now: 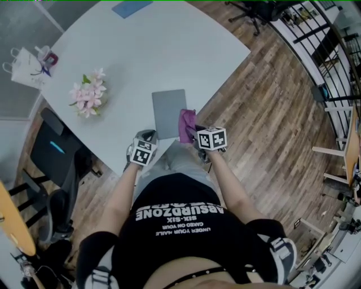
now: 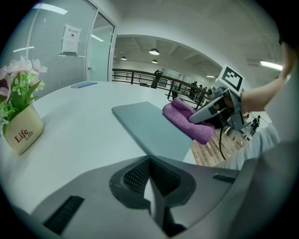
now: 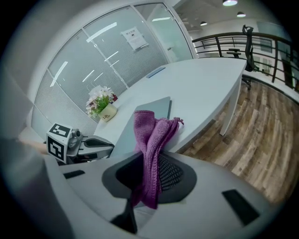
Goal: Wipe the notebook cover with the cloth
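Observation:
A grey notebook (image 1: 168, 112) lies flat near the front edge of the white table (image 1: 141, 51). My right gripper (image 1: 194, 138) is shut on a purple cloth (image 1: 186, 125), which hangs at the notebook's right edge. In the right gripper view the cloth (image 3: 152, 140) stands up out of the jaws, with the notebook (image 3: 147, 116) behind it. My left gripper (image 1: 148, 138) sits at the table's edge just left of the notebook's near corner, shut and holding nothing. The left gripper view shows the notebook (image 2: 149, 126), the cloth (image 2: 187, 121) and the right gripper (image 2: 219, 109).
A pot of pink flowers (image 1: 87, 95) stands left of the notebook. A blue booklet (image 1: 131, 7) lies at the table's far end. A white bag (image 1: 25, 65) sits beyond the table's left edge, a dark office chair (image 1: 56, 163) at the left. Wooden floor (image 1: 265, 107) spreads to the right.

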`<state>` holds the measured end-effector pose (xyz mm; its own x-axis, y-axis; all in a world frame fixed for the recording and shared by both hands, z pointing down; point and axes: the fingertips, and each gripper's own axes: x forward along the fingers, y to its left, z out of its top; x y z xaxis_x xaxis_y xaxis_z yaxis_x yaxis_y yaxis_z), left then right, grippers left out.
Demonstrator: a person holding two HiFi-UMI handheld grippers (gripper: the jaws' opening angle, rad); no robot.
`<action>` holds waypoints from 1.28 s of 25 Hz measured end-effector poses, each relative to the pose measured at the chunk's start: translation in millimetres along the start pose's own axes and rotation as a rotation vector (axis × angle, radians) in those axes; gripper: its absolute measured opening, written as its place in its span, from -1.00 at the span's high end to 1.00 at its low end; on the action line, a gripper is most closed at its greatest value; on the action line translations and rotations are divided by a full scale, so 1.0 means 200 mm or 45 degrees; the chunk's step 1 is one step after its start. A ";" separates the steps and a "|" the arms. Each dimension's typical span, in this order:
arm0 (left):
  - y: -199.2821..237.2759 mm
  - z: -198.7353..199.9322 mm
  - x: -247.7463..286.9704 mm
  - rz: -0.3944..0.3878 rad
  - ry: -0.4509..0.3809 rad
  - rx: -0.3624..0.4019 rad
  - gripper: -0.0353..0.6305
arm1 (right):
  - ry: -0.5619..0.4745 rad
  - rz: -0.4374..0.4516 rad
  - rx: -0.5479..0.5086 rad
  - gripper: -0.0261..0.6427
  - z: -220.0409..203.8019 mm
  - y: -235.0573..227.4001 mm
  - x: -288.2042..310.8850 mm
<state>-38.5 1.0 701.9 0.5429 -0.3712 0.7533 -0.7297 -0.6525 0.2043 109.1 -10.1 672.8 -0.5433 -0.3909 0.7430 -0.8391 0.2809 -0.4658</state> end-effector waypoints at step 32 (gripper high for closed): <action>-0.01 0.00 0.00 0.030 -0.012 0.026 0.84 | -0.099 -0.227 -0.226 0.69 -0.03 -0.01 -0.01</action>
<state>-37.2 1.1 701.5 0.5297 -0.3925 0.7519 -0.7337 -0.6569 0.1740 111.0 -5.0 674.7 -0.3935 -0.5126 0.7631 -0.9077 0.3483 -0.2341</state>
